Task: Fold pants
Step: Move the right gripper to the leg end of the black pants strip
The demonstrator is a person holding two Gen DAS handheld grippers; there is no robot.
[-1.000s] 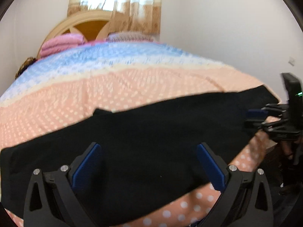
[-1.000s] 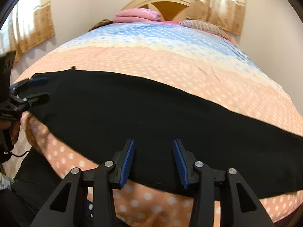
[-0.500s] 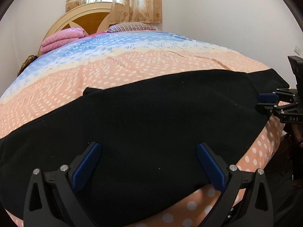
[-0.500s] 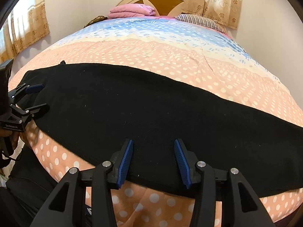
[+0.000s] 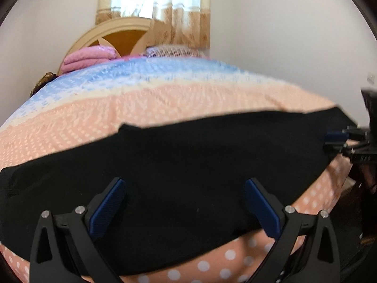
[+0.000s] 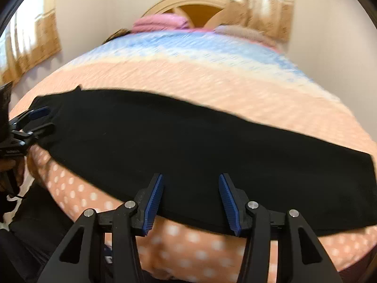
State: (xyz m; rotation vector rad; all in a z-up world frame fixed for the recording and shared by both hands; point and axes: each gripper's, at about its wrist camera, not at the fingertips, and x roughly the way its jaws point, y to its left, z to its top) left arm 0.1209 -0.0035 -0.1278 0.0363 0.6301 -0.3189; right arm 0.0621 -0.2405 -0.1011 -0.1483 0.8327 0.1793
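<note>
The black pants [image 5: 188,169] lie spread flat in a long band across the near end of the bed [image 5: 179,99], on a bedspread [image 6: 212,75] that is peach with white dots here and blue farther up toward the headboard [image 5: 122,33]. Their near edge runs close to the edge of the mattress, where the spotted cover drops away. The left gripper [image 5: 183,202] hangs over the middle of the pants with its jaws wide apart and nothing clamped; the blue pads [image 5: 108,205] sit above the black cloth, and whether they touch it cannot be told. The right gripper [image 6: 190,198] is over the near hem of the pants, its jaws partly apart and having just been opening, with the hem showing in the gap between them and not pinched. From the left wrist view the right gripper shows at the right end of the pants; from the right wrist view the left gripper shows at the left end. A folded pink blanket [image 5: 89,57] and a pillow [image 5: 172,50] rest at the head of the bed beneath a curtain [image 5: 165,9]. Both views are blurred.
</note>
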